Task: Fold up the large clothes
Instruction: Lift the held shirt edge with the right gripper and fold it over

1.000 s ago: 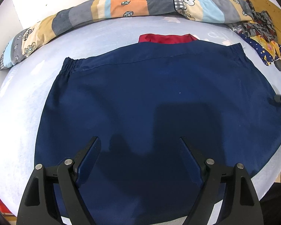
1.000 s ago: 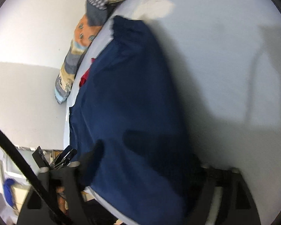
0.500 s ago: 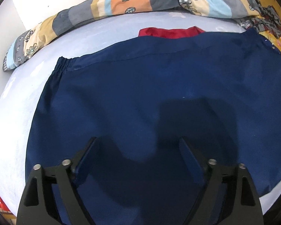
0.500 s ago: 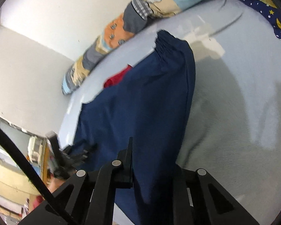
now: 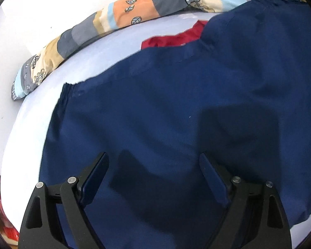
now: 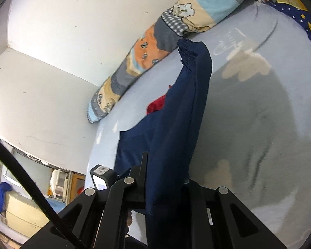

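Note:
A large navy blue garment [image 5: 176, 108] with a gathered waistband lies spread on the pale bed sheet [image 5: 41, 95]. My left gripper [image 5: 153, 166] hovers open just above its near part, touching nothing. My right gripper [image 6: 165, 178] is shut on the navy garment's [image 6: 176, 128] right edge and holds it lifted off the bed, so the cloth hangs in a tall fold with the gathered waistband corner [image 6: 186, 47] at the top. In the left wrist view that raised side [image 5: 280, 31] stands up at the right.
A red cloth [image 5: 176, 38] peeks out behind the garment. A long patchwork pillow [image 5: 124, 18] lies along the white wall. A star-print cloth [image 6: 296, 10] sits at the far right of the bed. Bare sheet [image 6: 269, 124] lies right of the garment.
My right gripper has shut on the garment's right edge and lifted it up and leftward. My left gripper stays open over the near part and has turned a little.

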`<state>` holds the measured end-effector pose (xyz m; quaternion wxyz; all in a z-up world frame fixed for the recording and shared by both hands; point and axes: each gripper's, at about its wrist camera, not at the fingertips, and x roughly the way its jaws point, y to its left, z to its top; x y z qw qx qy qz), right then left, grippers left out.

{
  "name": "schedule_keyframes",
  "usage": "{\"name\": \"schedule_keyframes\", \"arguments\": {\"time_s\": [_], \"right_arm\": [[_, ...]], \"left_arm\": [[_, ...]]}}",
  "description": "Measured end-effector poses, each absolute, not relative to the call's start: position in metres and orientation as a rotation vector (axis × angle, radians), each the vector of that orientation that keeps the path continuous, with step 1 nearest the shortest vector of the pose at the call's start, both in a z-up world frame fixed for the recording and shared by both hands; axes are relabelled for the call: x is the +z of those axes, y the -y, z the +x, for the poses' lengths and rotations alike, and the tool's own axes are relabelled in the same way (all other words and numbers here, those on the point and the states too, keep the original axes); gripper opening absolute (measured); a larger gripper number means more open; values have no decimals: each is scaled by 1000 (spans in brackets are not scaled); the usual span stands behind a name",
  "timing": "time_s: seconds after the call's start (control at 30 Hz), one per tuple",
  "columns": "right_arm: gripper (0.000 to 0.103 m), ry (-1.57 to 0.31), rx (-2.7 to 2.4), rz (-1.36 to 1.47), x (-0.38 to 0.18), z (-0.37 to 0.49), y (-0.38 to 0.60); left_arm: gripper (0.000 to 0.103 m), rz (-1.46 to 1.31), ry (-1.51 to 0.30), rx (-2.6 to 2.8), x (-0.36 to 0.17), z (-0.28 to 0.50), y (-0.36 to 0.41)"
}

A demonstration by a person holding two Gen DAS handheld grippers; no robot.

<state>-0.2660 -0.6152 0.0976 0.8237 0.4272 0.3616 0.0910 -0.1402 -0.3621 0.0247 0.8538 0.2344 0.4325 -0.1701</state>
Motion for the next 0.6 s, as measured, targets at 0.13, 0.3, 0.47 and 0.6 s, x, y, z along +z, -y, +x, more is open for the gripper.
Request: {"name": "schedule_keyframes", "arguments": {"time_s": [0.13, 0.3, 0.47, 0.6], "right_arm": [[14, -738, 204, 995, 98, -266, 614], [14, -696, 222, 1087, 101, -260, 603], [14, -672, 247, 1127, 105, -253, 585], [14, -668, 268, 1127, 109, -245, 567]], "left_arm": [[88, 349, -846, -353, 62, -135, 339], [88, 182, -828, -299, 89, -121, 296], [88, 98, -877, -286, 83, -108, 272], [88, 211, -958, -305, 50, -112, 289]]}}
